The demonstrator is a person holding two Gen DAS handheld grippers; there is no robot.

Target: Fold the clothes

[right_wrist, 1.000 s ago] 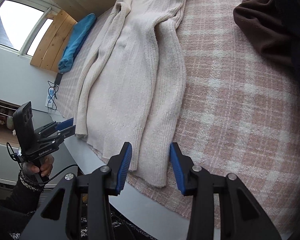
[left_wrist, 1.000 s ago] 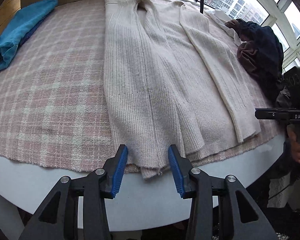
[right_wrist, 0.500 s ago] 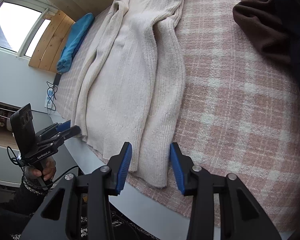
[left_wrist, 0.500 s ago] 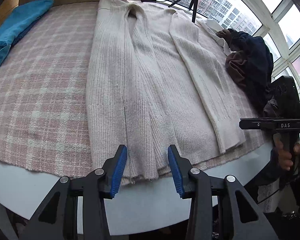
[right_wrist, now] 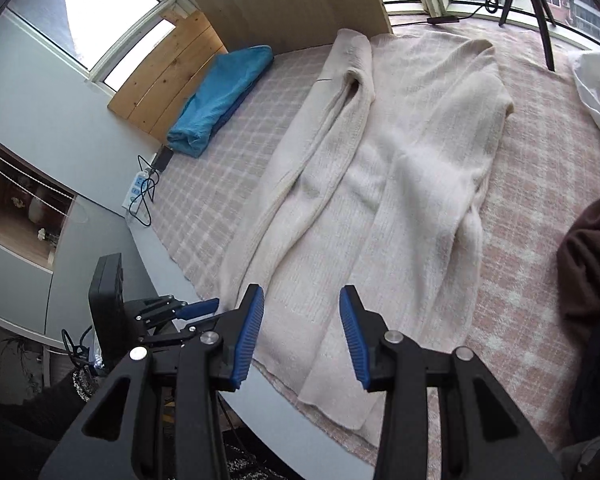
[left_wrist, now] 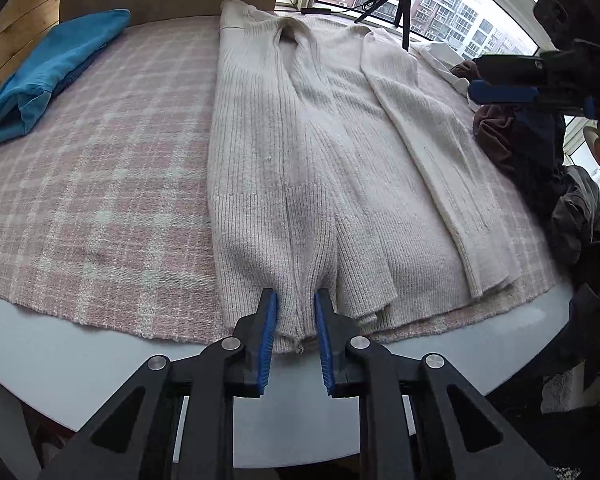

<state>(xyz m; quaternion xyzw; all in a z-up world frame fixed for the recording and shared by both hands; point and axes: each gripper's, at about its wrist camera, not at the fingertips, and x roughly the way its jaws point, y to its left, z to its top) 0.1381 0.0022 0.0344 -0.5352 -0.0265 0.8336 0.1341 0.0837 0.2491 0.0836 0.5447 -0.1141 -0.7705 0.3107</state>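
Folded blue garment (left_wrist: 48, 76) lies at the bench's (left_wrist: 80, 356) far left. Left gripper (left_wrist: 296, 336): fingers closing on the cream cardigan's (left_wrist: 320, 152) near hem. The cardigan lies flat lengthwise on the plaid cloth (left_wrist: 100, 184), sleeves in, not yet folded crosswise. Right gripper (right_wrist: 302, 336): fingers part-open, empty, above it. Dark clothes (left_wrist: 540, 160) remain right.

Each gripper, left gripper (left_wrist: 294, 334) and right gripper (right_wrist: 300, 336), is matte black with triangular cut-outs, silver round screws at the joints and ribbed blue pads (left_wrist: 269, 340) lining its fingers
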